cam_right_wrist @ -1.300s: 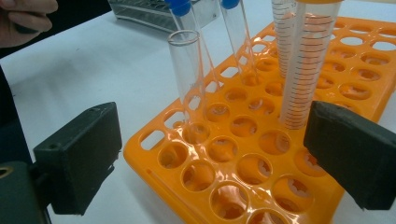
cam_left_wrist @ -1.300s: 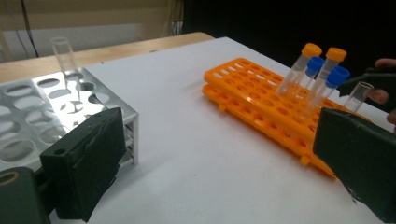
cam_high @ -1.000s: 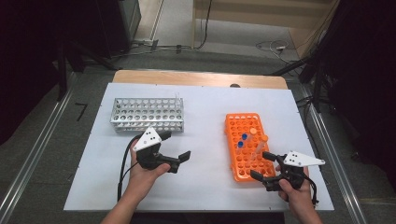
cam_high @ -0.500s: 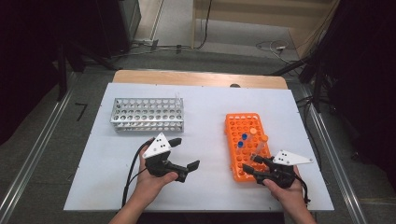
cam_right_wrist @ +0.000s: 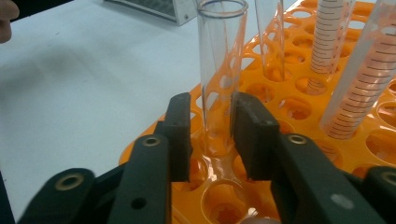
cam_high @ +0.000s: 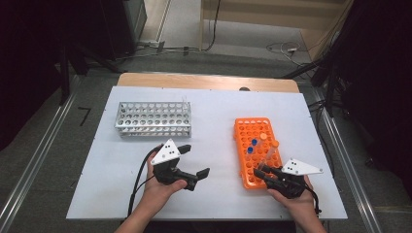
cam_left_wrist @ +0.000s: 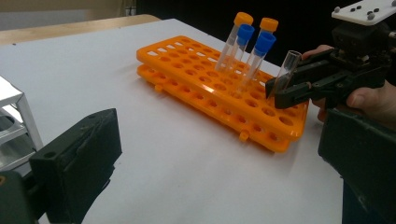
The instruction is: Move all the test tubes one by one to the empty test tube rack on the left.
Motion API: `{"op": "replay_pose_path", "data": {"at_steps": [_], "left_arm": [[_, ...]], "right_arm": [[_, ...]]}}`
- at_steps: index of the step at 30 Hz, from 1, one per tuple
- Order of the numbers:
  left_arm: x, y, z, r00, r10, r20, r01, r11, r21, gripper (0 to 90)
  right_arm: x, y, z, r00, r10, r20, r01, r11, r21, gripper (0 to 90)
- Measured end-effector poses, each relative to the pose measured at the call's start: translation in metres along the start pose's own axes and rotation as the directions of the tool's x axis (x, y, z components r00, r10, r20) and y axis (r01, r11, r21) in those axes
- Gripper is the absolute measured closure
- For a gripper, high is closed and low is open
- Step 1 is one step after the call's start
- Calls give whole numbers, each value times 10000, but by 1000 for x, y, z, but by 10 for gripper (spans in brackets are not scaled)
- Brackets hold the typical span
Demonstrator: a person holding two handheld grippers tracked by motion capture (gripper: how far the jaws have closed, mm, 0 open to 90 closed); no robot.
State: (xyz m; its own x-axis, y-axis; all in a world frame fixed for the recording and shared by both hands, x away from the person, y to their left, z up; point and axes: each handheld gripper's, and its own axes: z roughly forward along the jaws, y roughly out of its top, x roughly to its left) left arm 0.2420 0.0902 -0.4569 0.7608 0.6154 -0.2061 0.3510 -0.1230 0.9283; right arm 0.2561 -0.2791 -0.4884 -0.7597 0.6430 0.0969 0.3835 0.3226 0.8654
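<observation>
The right gripper [cam_right_wrist: 212,140] has just been closing, and its black jaws now clasp an uncapped clear glass test tube [cam_right_wrist: 220,74] low on its wall, the tube's foot seated in a hole at the near corner of the orange plastic tube rack [cam_high: 248,131]. The tube leans a little toward the person in the left gripper view (its open mouth stands above the jaws). The right hand [cam_high: 296,201] holds that gripper low at the rack's near end, close to the white table's [cam_high: 97,184] front edge. The left gripper [cam_high: 192,162] stands wide open and empty, hovering over bare table between the orange rack and the metal wire tube rack [cam_high: 153,119], with free space all round it.
</observation>
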Motion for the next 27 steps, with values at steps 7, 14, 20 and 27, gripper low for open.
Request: {"op": "replay_pose_path", "data": {"at_steps": [7,14,20,27], "left_arm": [[-1,1,0,10000,-5,43,5,10000,22,0],[-3,2,-1,9999,-19,102,19,10000,-34,0],[-6,4,-1,9998,37,192,-36,10000,-75,0],[-10,5,1,9993,78,377,-74,9999,-102,0]], "right_arm": [[-1,2,-4,9998,-36,174,39,9997,-225,738],[1,9,-16,9997,76,235,-61,9981,-614,739],[5,17,-27,9992,89,396,-49,9951,-989,739],[20,24,-28,9999,-117,91,127,9935,-1130,739]]}}
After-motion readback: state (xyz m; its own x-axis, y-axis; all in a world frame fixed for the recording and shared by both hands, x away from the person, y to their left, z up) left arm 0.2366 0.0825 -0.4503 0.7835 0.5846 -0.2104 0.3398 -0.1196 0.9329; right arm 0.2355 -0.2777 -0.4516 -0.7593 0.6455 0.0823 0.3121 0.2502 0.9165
